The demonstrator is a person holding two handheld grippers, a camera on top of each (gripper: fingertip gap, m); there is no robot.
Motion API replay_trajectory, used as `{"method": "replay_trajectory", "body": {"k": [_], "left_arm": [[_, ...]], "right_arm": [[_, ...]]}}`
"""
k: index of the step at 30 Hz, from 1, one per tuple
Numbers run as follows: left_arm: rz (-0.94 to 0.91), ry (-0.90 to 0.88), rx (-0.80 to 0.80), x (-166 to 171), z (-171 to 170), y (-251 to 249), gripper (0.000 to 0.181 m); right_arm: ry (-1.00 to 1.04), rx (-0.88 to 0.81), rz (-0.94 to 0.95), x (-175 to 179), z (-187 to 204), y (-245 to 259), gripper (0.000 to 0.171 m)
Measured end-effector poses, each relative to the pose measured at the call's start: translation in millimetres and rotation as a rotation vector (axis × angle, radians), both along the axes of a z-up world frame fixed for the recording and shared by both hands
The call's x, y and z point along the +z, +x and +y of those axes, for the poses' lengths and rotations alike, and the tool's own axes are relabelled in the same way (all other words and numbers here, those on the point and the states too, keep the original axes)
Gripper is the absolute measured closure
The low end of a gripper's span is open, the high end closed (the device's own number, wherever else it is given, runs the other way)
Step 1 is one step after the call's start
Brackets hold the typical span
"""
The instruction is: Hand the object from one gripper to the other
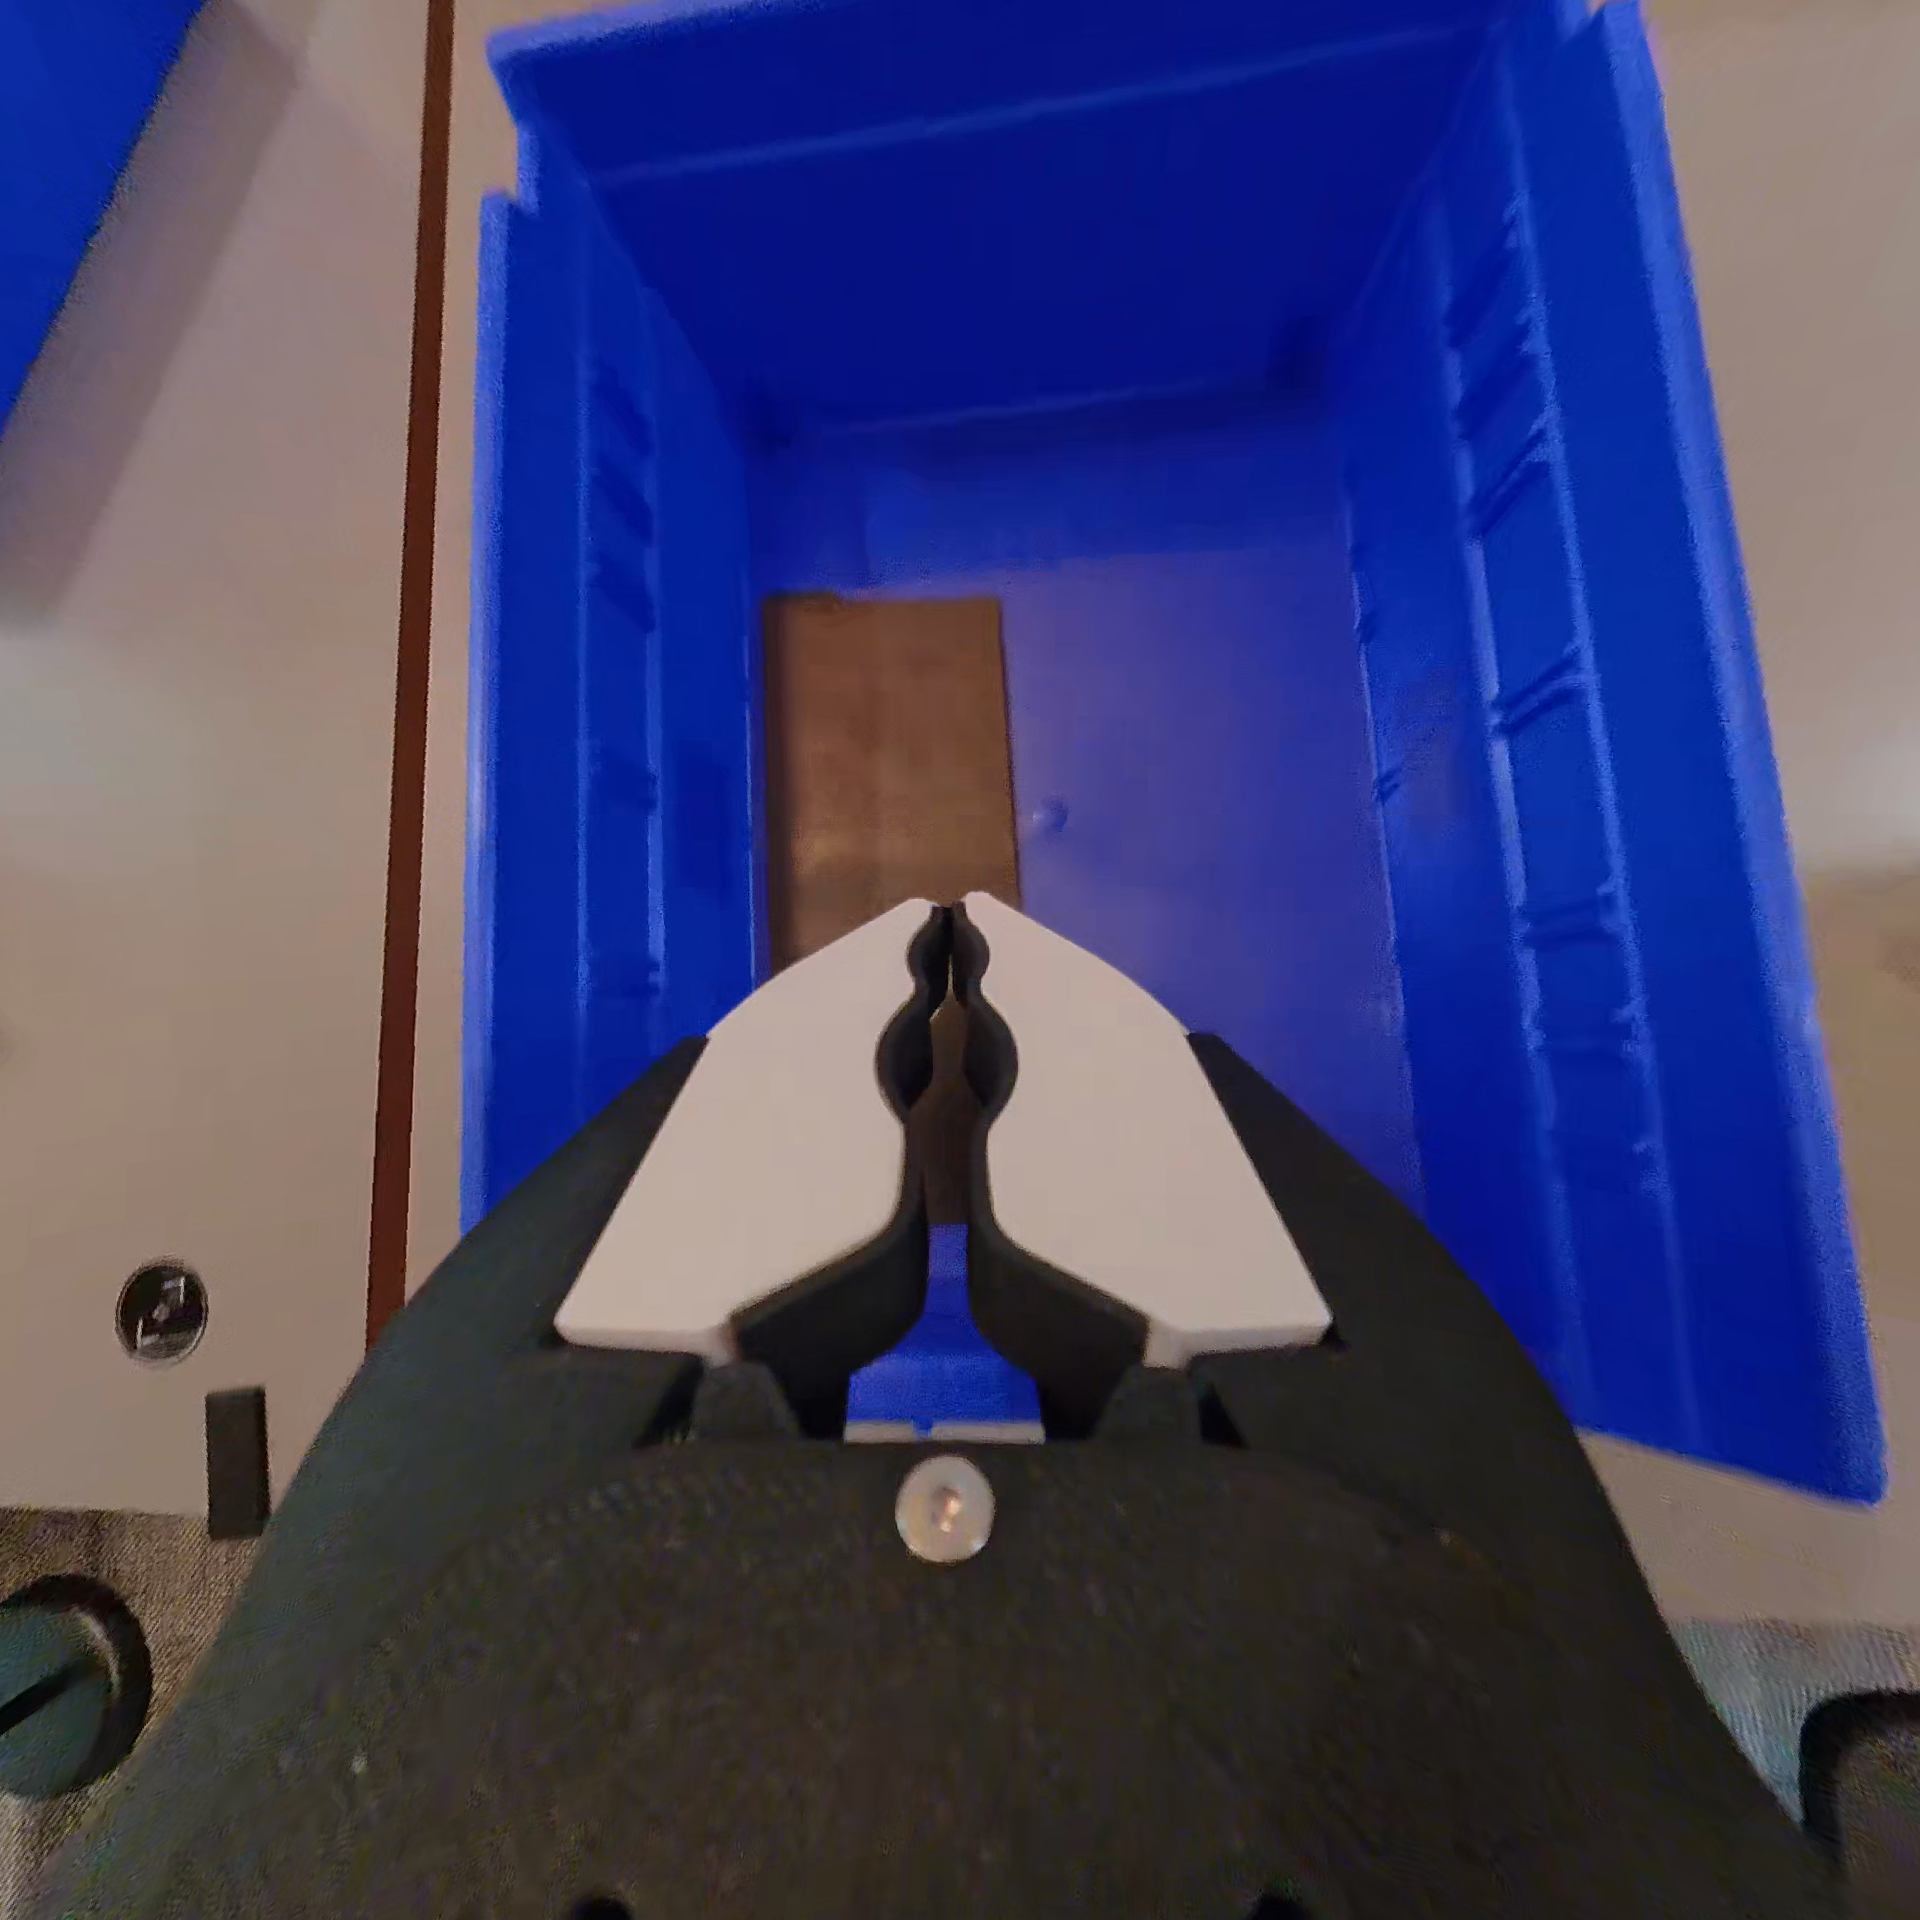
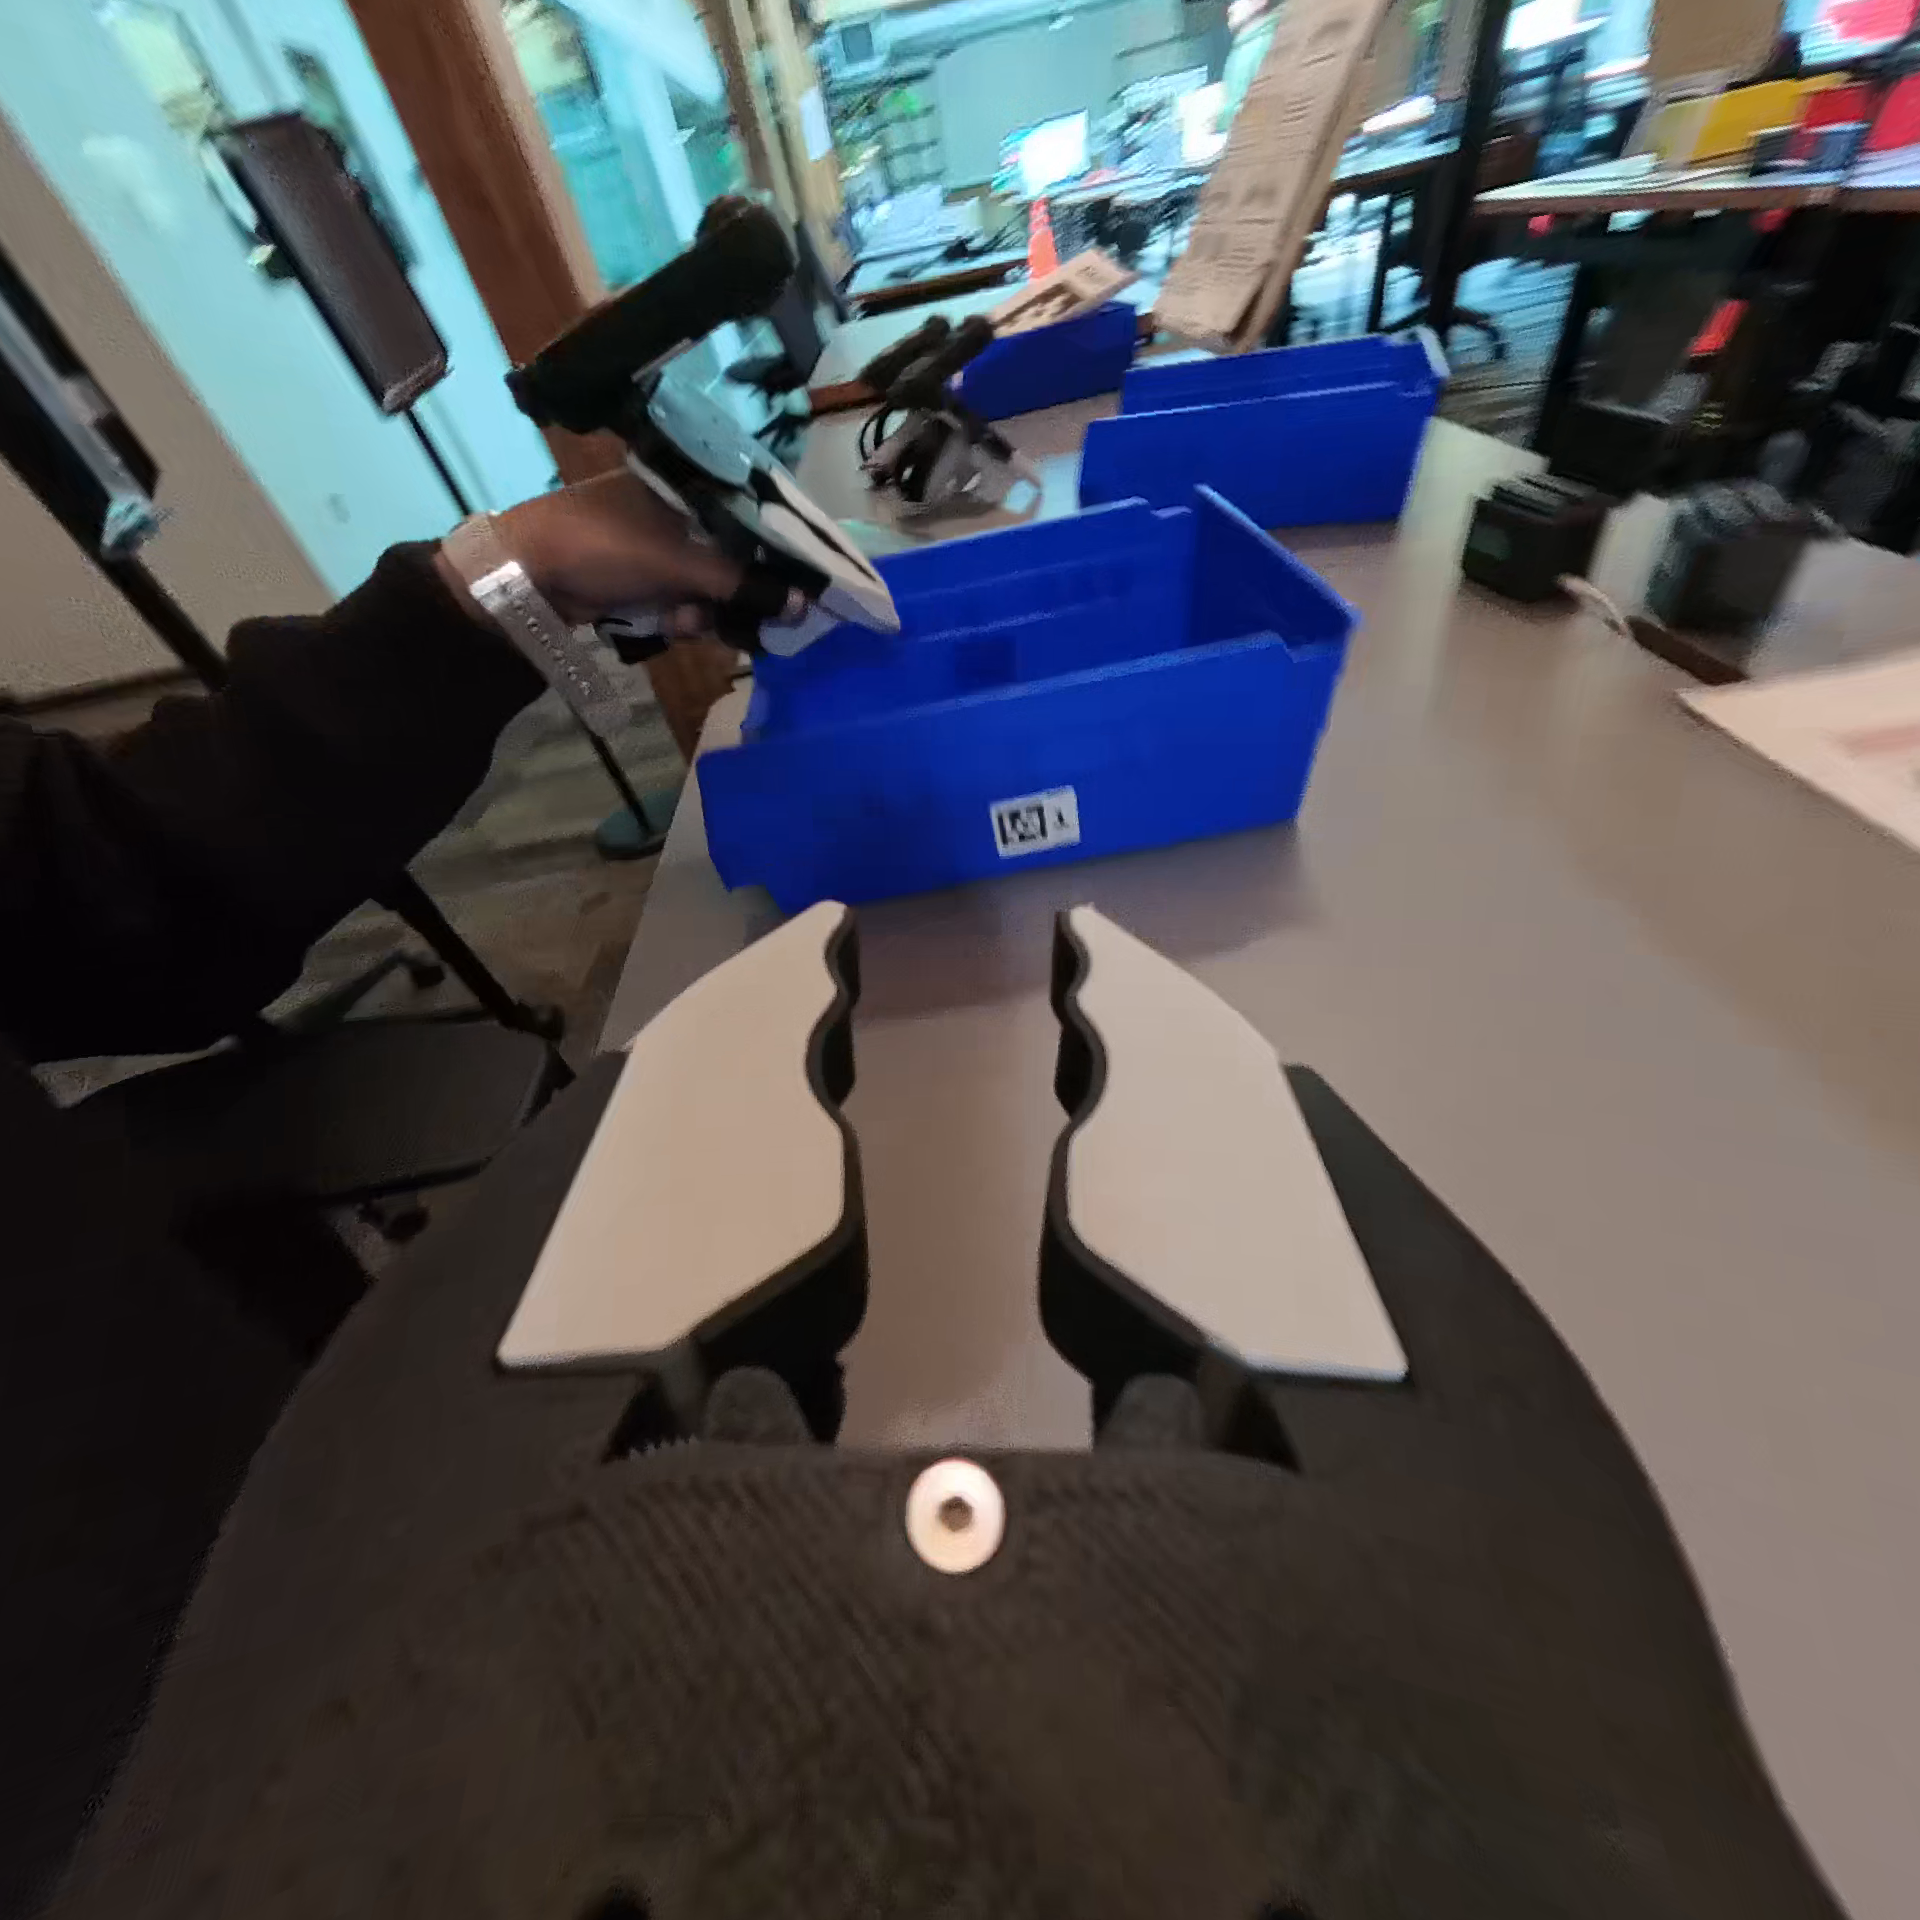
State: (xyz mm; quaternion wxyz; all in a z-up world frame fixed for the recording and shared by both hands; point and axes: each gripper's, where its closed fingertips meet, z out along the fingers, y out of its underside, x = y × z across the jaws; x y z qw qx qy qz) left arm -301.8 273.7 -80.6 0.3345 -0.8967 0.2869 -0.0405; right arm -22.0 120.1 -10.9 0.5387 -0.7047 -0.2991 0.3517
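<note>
Honestly, nothing is gripped yet. The right gripper [image 2: 954,925] is held with fingers spread above the table [image 2: 1455,1039], well back from the blue bin [image 2: 1018,769]. The left gripper [image 1: 950,914] is pinched together empty, poised over that bin, where the brown flat object [image 1: 883,748] lies on the floor. It should probably be spread before being lowered straight down.
</note>
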Motion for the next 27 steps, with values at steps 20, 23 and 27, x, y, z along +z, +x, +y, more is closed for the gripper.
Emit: {"method": "replay_trajectory", "body": {"k": [20, 23, 27], "left_arm": [[0.021, 0.007, 0.026, -32, -52, -96, 0.181], [-0.086, -0.014, 0.003, -39, -61, -95, 0.181], [-0.161, 0.008, -0.004, -38, -58, -92, 0.181]], "right_arm": [[-0.601, 0.451, -0.801, -125, 243, -263, 0.130], [-0.679, 0.445, -0.832, -143, 248, -260, 0.129], [-0.735, 0.462, -0.790, -148, 248, -264, 0.134]]}}
